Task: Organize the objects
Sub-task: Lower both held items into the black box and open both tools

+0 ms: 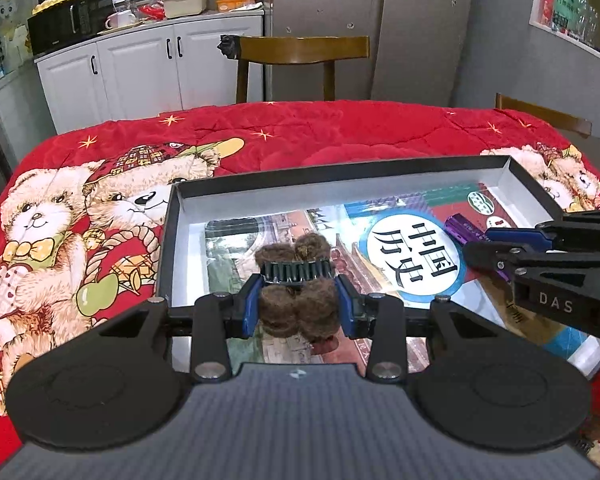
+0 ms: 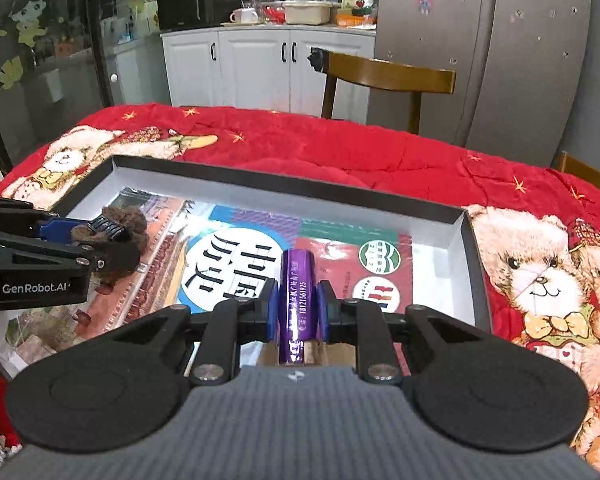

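A furry brown hair clip (image 1: 296, 300) is held in the left gripper (image 1: 297, 305), a purple tube (image 2: 297, 304) in the right gripper (image 2: 298, 308), both over the tray (image 2: 260, 200), left and right sides. The clip is judged light and soft, best pinched across its body; the glossy tube is judged rigid and slippery, best gripped mid-length.

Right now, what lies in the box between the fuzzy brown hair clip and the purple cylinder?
Only the glossy book cover lining the grey box: its white circle with black characters spans the gap between brown clip and purple cylinder, clearest in the right wrist view.
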The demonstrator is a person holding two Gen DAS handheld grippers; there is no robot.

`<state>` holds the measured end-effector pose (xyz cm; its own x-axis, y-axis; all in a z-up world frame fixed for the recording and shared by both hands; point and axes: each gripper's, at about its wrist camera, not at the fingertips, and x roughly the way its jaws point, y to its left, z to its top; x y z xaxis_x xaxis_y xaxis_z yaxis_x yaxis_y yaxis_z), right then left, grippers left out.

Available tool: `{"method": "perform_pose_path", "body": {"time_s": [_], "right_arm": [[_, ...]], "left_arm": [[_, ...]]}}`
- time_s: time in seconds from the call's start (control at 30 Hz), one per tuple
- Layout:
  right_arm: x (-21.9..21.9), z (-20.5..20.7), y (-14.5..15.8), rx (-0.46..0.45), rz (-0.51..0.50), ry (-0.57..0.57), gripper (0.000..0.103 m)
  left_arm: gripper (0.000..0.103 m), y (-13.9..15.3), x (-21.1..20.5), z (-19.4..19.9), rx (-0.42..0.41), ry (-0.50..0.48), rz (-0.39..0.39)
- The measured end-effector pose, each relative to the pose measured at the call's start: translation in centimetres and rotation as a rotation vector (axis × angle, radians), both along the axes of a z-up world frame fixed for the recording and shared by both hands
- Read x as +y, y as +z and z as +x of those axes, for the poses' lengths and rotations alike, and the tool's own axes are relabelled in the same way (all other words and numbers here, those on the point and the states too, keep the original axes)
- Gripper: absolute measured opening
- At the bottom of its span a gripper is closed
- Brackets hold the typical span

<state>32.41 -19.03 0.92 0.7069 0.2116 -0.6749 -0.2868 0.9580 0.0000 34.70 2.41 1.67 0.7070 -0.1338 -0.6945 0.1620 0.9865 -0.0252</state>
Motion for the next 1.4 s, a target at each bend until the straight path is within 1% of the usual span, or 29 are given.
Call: {"method": "perform_pose_path", "body": {"time_s": [0.17, 0.2, 0.23, 0.33, 0.37, 0.47, 0.6, 0.77, 0.93, 1.23, 1.4], "right_arm": [[0.0, 0.1, -0.1, 0.003, -0.001, 0.000, 0.024], [0.0, 0.2, -0.2, 0.001, -0.003, 0.000, 0.030], [0.0, 0.2, -0.2, 0.001, -0.003, -0.001, 0.031], [0.1, 0.2, -0.1, -0.003, 0.000, -0.005, 0.044], [0.0, 0.2, -0.1, -0.005, 0.001, -0.007, 0.047], [0.0, 0.1, 0.1, -0.013, 0.001, -0.006, 0.049], [0.1, -0.2, 0.2, -0.022, -0.004, -0.008, 0.055], [-0.1, -0.5, 0.7, -0.041, 0.004, -0.018, 0.057], [-0.5, -1.3, 1.7, -0.063, 0.016, -0.027, 0.058], [-0.3, -4.1, 3.5, -0.093, 0.011, -0.015, 0.058], [-0.2, -6.3, 4.7, -0.111, 0.015, -0.005, 0.059]], "left_arm": [[0.045, -0.2, -0.1, 0.2, 0.000, 0.004, 0.009], [0.045, -0.2, -0.1, 0.2, -0.001, 0.004, 0.012], [0.045, -0.2, -0.1, 0.2, 0.000, 0.004, 0.013], [0.046, -0.2, -0.1, 0.1, 0.001, 0.001, 0.016], [0.051, -0.2, -0.1, 0.1, 0.003, 0.001, 0.017], [0.064, -0.1, -0.1, -0.1, -0.005, 0.004, 0.021], [0.069, 0.3, -0.2, -0.4, -0.013, 0.003, 0.025], [0.076, 0.8, -0.1, -0.7, -0.029, 0.010, 0.019], [0.080, 1.8, -0.1, -1.6, -0.051, 0.009, 0.013], [0.082, 4.3, -0.7, -4.4, -0.087, -0.018, 0.016], [0.084, 5.5, -0.9, -6.4, -0.106, -0.030, 0.031]]}}
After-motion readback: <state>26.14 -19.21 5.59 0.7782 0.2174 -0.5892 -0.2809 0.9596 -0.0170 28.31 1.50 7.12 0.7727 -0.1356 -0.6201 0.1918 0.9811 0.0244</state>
